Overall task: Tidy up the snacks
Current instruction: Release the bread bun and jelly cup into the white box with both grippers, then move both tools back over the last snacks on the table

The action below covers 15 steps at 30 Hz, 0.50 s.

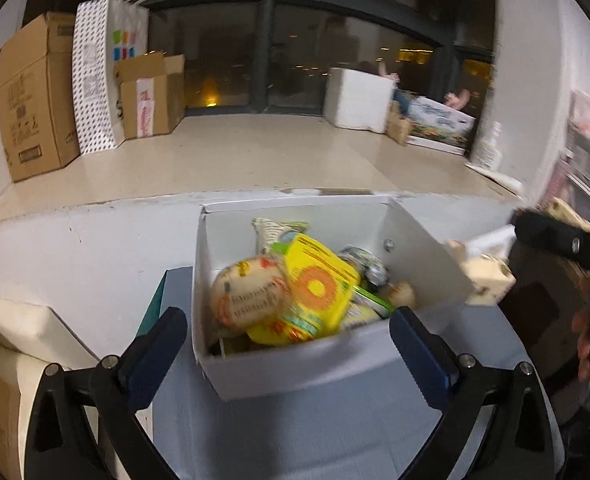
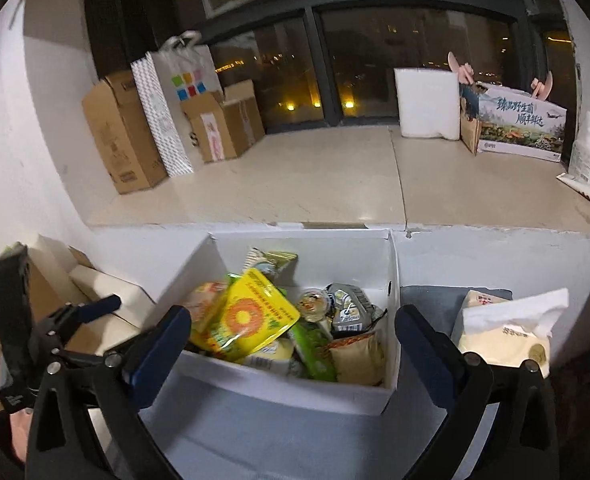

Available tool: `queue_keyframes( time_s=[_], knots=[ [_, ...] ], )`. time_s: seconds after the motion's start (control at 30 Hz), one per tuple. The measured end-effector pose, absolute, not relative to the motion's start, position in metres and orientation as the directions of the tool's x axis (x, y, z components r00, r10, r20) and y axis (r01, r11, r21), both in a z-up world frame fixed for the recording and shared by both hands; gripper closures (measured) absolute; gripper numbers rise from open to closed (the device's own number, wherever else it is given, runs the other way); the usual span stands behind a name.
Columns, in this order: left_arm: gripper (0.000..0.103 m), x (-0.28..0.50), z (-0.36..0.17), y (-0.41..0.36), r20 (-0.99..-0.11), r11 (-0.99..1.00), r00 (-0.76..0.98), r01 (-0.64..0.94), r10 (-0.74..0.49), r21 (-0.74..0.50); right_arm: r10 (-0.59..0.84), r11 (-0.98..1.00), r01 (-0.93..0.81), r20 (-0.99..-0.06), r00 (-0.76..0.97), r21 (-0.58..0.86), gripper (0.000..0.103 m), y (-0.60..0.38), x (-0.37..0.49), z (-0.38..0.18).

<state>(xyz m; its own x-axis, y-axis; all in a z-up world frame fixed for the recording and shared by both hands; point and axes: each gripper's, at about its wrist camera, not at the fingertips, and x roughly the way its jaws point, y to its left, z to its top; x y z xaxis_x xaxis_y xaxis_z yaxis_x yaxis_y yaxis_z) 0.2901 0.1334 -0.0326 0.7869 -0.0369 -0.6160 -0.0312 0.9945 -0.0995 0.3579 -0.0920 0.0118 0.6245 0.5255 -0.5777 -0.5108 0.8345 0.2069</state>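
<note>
On the grey-blue counter [image 2: 279, 440], against the white ledge, the white box [image 2: 391, 280] stands open, heaped with snacks. The yellow packet [image 2: 251, 312] lies topmost, tilted over the near wall; smaller wrappers sit beneath. The left gripper [image 1: 289, 344] and right gripper [image 2: 293, 342] are both released, jaws wide, holding nothing. Risk: a low approach could catch the thin near wall, shove the box, or tip the overhanging packet out.

Open white box [image 2: 295, 390] heaped with snack packets [image 2: 251, 316], yellow one uppermost.
</note>
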Motion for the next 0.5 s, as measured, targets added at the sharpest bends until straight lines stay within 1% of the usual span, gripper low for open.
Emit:
queue_keyframes(
  time_s=[0.07,0.13,0.23,0.33,0.43,0.5],
  knots=[
    [0.0,0.272,-0.026,0.128,-0.606,0.994,0.793,-0.002,-0.063,-0.105,0.552,0.82,-0.528,-0.553,0.624,0.223,0.0,-0.102,0.342,0.021],
    [0.0,0.244,-0.018,0.119,-0.575,0.995,0.814,0.032,-0.082,-0.096,0.578,0.805,-0.542,-0.524,0.626,0.24,0.0,-0.114,0.324,0.03],
    [0.0,0.21,-0.013,0.1,-0.542,0.994,0.833,0.104,-0.11,-0.043,0.61,0.789,-0.557,-0.441,0.658,0.26,0.0,-0.14,0.287,0.044],
    [0.0,0.186,-0.013,0.082,-0.548,0.987,0.824,0.161,-0.141,-0.012,0.645,0.763,-0.582,-0.39,0.657,0.281,0.0,-0.164,0.258,0.052],
    [0.0,0.163,-0.02,0.063,-0.574,0.969,0.788,0.245,-0.221,-0.036,0.673,0.74,-0.6,-0.347,0.653,0.304,0.0,-0.191,0.225,0.055],
    [0.0,0.15,-0.025,0.054,-0.58,0.965,0.779,0.258,-0.239,-0.052,0.679,0.734,-0.607,-0.333,0.654,0.305,0.0,-0.205,0.206,0.053]
  ],
)
